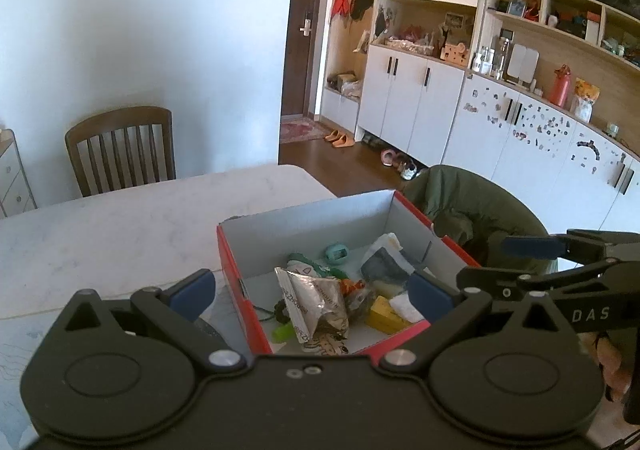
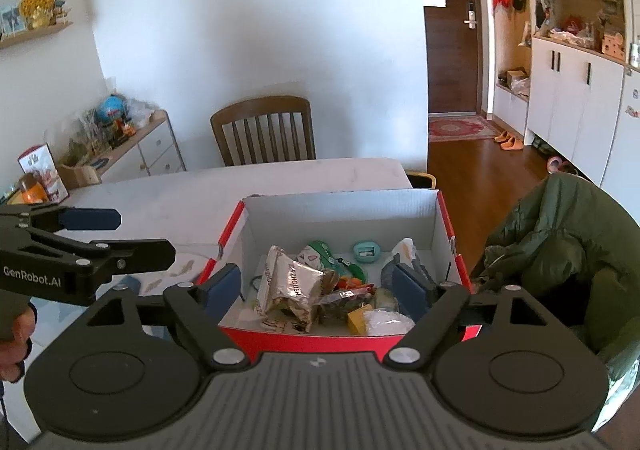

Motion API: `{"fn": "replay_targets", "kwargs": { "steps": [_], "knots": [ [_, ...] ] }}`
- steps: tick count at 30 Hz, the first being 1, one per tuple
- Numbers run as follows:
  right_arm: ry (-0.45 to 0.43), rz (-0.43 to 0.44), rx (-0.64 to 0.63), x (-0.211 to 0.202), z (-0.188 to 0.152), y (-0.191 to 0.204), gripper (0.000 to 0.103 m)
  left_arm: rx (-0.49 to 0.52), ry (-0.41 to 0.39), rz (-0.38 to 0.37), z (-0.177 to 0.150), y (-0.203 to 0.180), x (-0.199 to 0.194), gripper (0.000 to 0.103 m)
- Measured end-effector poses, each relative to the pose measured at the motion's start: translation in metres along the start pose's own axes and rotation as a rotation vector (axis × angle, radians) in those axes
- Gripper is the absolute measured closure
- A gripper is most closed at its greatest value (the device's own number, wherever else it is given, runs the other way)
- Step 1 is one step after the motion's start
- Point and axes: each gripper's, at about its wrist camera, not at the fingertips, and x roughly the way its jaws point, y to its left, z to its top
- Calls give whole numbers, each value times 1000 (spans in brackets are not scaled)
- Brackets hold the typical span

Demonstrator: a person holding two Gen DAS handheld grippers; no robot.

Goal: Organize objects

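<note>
You held both claws spread wide and empty above the near side of the red cardboard box with its grey-white inner walls (image 2: 340, 206). That box sat on the pale marble-patterned table (image 1: 120, 226), close to the table's right edge, next to a chair draped with a green padded jacket (image 2: 560, 242).

Your left claw (image 1: 312, 290) hovered over the box's near left corner, and your right claw (image 2: 320, 290) hung over the middle of its near wall; neither touched anything.

Everything to sort lay heaped toward the near end of the box. The crumpled silver foil snack bag (image 2: 288, 286) looked light, crackly and slippery. I judged it would slide off a flat pinch, so a folded edge or its sealed top seam seemed the best hold. The small yellow block (image 1: 386, 314) looked rigid and easy, to be taken across its short sides. The round teal plastic case (image 2: 366, 252), lying apart near the middle of the box floor, looked hard and smooth; across its width it might squirt free unless you closed on it squarely. The clear plastic pouch with dark contents (image 1: 386, 262) leaned against the right wall and looked soft and floppy, best taken by its upper edge.

The pile was tangled, so lifting one piece would likely drag its neighbours.
</note>
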Motion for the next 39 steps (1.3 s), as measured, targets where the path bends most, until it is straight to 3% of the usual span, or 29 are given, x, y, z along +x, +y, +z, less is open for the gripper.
{"fn": "replay_targets", "kwargs": {
  "steps": [23,39],
  "knots": [
    [-16,-55,84,-23,-17,20,18,6,-18,-60,-18,-1,-10,0],
    [-7,-70,95,-18,-15,25,18,-27,-12,-49,-17,12,-5,0]
  ]
}}
